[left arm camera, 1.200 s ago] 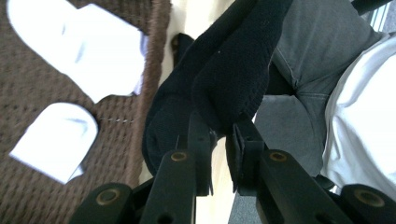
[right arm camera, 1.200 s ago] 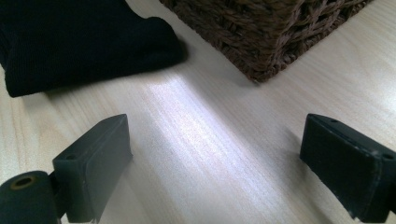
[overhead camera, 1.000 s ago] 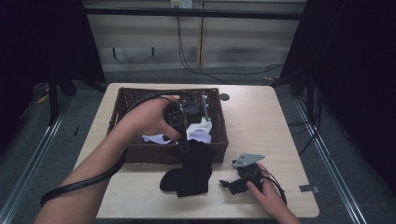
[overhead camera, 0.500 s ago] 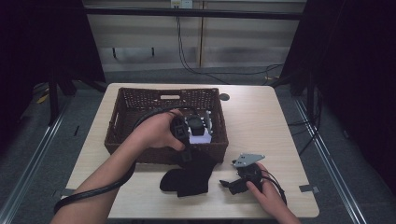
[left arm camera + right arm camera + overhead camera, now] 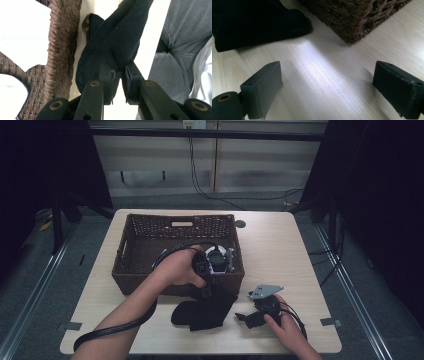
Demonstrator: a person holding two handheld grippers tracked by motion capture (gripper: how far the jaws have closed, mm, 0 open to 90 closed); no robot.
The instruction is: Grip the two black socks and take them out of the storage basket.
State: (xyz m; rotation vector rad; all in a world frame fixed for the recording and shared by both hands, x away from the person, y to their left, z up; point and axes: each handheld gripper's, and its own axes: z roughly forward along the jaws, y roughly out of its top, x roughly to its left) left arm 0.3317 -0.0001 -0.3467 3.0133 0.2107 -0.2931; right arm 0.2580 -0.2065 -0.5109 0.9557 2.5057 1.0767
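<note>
Pale desk [image 5: 300,250] carried a basket [image 5: 150,235]; left tongs [image 5: 117,75] pinched a black sock [image 5: 120,42] hanging over its front wall, best lifted slowly clear of the rim, while right tongs [image 5: 327,87] rested spread nearby.

Rough wicker basket [image 5: 131,270]; matt knit cloth [image 5: 202,311]

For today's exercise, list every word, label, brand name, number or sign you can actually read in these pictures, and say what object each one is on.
There is no readable text in any of the three views.
The wicker basket, the black cloth held in the left tool, the open right tool and the wooden table carry no visible lettering.
The pale fixture on the far wall is too small to tell.
</note>
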